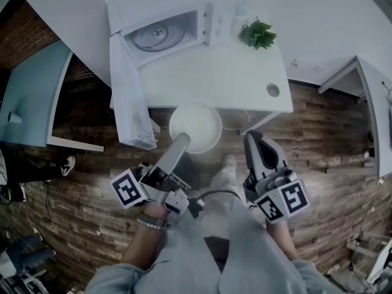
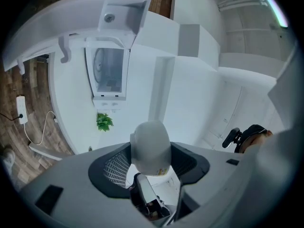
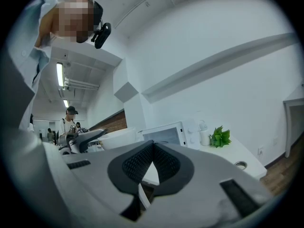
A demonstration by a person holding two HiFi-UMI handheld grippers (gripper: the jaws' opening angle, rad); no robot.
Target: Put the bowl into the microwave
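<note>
One bowl (image 1: 196, 126), one microwave (image 1: 213, 22), one small plant (image 1: 258, 34), two grippers: left gripper (image 1: 183, 140) and right gripper (image 1: 252, 138).

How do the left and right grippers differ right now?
The left gripper has its jaws clamped on the rim of the white bowl; the right gripper has its jaws shut on nothing. The left gripper slants toward the bowl, while the right gripper stands apart from it. Both carry a marker cube.

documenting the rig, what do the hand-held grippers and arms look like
The left hand-held gripper and right hand-held gripper are grey, with dark ribbed pads. Each carries a white cube with black square markers. A black cable trails from the left one. Pale blue sleeves; a beaded bracelet on the left wrist.
</note>
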